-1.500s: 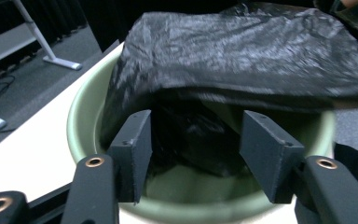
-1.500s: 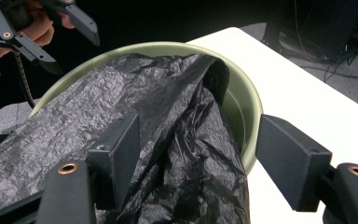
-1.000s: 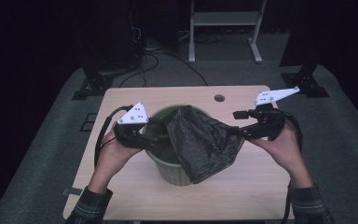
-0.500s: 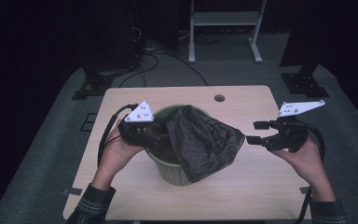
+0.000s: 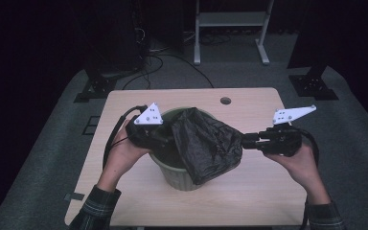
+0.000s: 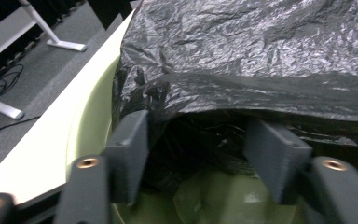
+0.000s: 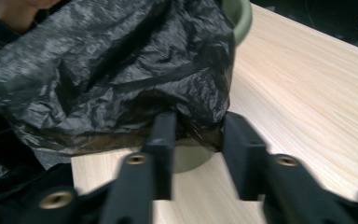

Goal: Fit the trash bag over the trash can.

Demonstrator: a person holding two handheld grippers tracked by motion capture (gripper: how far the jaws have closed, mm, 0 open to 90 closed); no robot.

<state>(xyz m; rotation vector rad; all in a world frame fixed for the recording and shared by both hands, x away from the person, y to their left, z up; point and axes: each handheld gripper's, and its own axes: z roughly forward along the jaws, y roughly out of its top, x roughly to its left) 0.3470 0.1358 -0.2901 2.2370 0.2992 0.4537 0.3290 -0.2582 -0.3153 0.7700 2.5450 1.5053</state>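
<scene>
A: Bag (image 5: 206,146) was lying half over the green bin (image 5: 182,178), black plastic, one part inside, the rest hanging on the near-right side of the rim. Bin stood in the middle of the table (image 5: 263,191).

B: And the grippers?

A: Left gripper (image 5: 159,139) was at the left rim, jaws about half wide, bag edge between them, but I could not tell if the pads pressed it. Right gripper (image 5: 246,141) had just been closing; jaws were narrow, with a fold of the bag at the right side between them, approx. pinched.

B: How far, in your opinion?

A: Maybe half. Bag was in, but its mouth was not yet spread round the whole rim; far side was bare.
</scene>
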